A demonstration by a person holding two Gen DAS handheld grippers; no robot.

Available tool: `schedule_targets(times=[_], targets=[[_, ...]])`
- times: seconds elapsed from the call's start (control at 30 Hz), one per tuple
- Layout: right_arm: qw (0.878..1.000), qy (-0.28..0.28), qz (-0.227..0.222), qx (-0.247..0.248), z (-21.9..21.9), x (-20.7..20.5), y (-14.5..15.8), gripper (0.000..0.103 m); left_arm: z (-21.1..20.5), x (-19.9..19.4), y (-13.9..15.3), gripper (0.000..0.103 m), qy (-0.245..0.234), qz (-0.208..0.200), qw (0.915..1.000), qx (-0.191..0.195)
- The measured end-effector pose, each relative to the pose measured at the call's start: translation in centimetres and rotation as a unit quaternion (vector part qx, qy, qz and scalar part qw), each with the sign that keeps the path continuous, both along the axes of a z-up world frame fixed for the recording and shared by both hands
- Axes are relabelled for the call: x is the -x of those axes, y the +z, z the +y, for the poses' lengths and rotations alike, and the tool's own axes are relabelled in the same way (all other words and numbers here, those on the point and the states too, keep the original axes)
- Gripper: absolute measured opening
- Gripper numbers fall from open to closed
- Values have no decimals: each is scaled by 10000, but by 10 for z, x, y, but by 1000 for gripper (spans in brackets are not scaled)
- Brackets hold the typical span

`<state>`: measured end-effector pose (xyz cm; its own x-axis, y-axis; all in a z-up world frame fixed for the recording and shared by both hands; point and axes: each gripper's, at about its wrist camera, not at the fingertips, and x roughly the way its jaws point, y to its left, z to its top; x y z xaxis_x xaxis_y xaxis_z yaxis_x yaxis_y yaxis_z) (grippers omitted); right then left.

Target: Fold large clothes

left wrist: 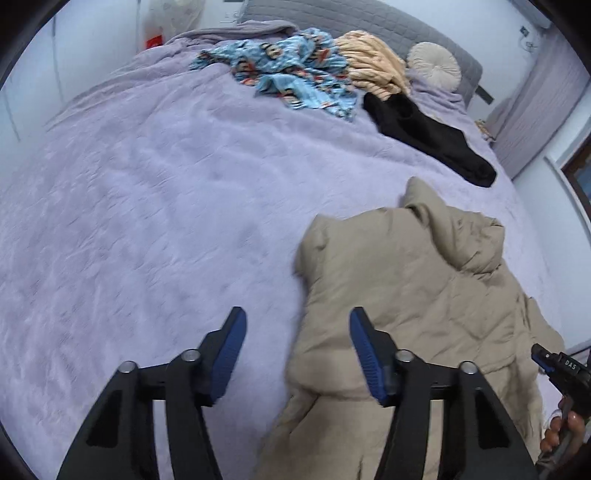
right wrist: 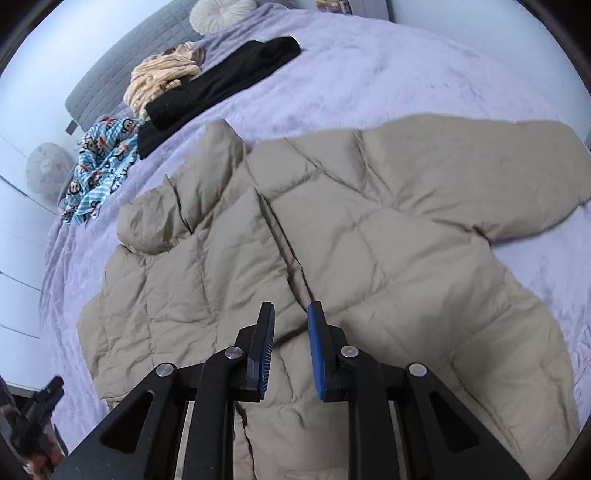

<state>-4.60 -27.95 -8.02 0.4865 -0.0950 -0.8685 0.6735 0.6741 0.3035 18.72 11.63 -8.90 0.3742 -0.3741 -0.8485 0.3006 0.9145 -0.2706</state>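
Note:
A large beige puffer jacket (right wrist: 351,229) lies spread front-up on the lilac bedspread (left wrist: 147,192), its hood toward the headboard and one sleeve stretched out to the right (right wrist: 498,173). In the left wrist view the jacket (left wrist: 406,280) fills the lower right. My left gripper (left wrist: 297,328) is open and empty, above the jacket's left edge. My right gripper (right wrist: 291,314) is partly open and empty, hovering over the jacket's front zip line. The right gripper also shows in the left wrist view (left wrist: 554,363), and the left gripper in the right wrist view (right wrist: 44,402).
Near the headboard (left wrist: 351,18) lie a blue cartoon-print garment (left wrist: 291,70), a peach fluffy garment (left wrist: 373,62), a black garment (left wrist: 428,136) and a round cream cushion (left wrist: 434,64). A curtain (left wrist: 535,110) hangs at the right.

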Motion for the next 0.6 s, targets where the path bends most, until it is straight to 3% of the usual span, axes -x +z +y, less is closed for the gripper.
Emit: schedule_targets(times=[0.1,0.17,0.23,0.3,0.4,0.6], targets=[[9973,620,-260,-290,6,-34,-4,19,-49,-21,-16,50,-423,-66,9990,106],[9935,986,-318,-466,13,-61,-17,19,-75,-31,-42,50,-435,-219,9981,-382],[9896,1303,-200,-567,25,-86,-40,19,-81,-37,-72,50,-342,-89,9972,-661],[9878,1394,22,-691,35,-98,-67,19,-72,-39,-93,50,-164,108,9985,-516],[9879,1357,63,-747,42,-95,-91,16,-69,-36,-96,50,-168,65,9986,-502],[9873,1564,161,-229,29,-96,-77,16,-73,-39,-93,51,-199,87,9978,-632]])
